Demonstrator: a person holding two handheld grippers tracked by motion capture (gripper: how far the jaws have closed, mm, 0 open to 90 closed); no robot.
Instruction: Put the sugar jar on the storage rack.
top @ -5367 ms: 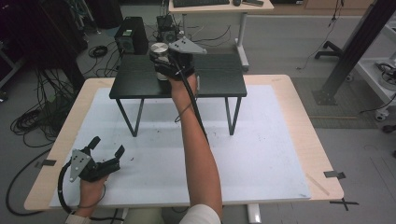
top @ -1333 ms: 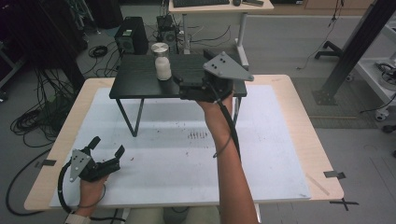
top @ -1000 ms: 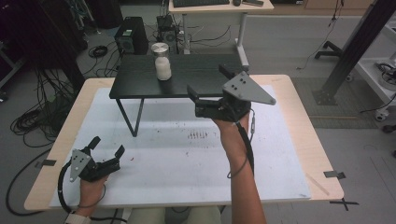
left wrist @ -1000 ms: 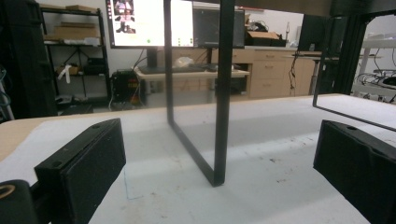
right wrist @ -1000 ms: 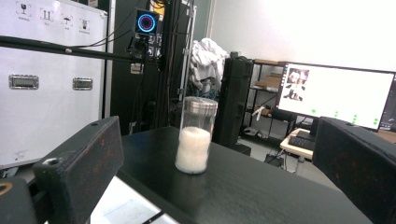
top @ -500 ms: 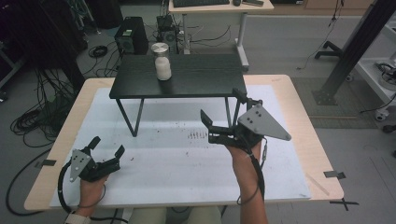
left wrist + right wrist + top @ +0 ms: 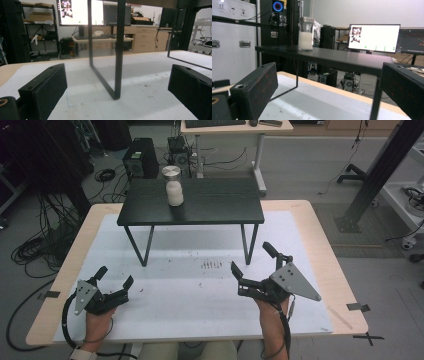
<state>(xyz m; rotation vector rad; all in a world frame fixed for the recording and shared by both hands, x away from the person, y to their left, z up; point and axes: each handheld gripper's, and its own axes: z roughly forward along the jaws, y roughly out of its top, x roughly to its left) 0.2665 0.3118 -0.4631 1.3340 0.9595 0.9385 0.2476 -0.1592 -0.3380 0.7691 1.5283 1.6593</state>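
Note:
A glass jar (image 7: 173,186) with a metal lid and white contents stands upright on the small black table (image 7: 215,205), toward its left side; in the right gripper view the jar (image 7: 306,33) is far off on the tabletop (image 7: 342,58). My right gripper (image 7: 252,263) rests low over the white mat at the front right, open and empty, well short of the black table. My left gripper (image 7: 115,276) sits at the front left, open and empty. In the left gripper view a black table leg (image 7: 117,47) stands ahead between the jaws.
The black table stands on thin legs on a white mat (image 7: 190,270) that covers a wooden table (image 7: 325,250). Dark specks (image 7: 212,265) mark the mat's middle. Cables and computer gear lie on the floor beyond; a monitor (image 7: 374,37) glows in the background.
My right gripper let go of the jar on the black table, then drew back toward the front right of the mat and dropped low. The left gripper stayed put.

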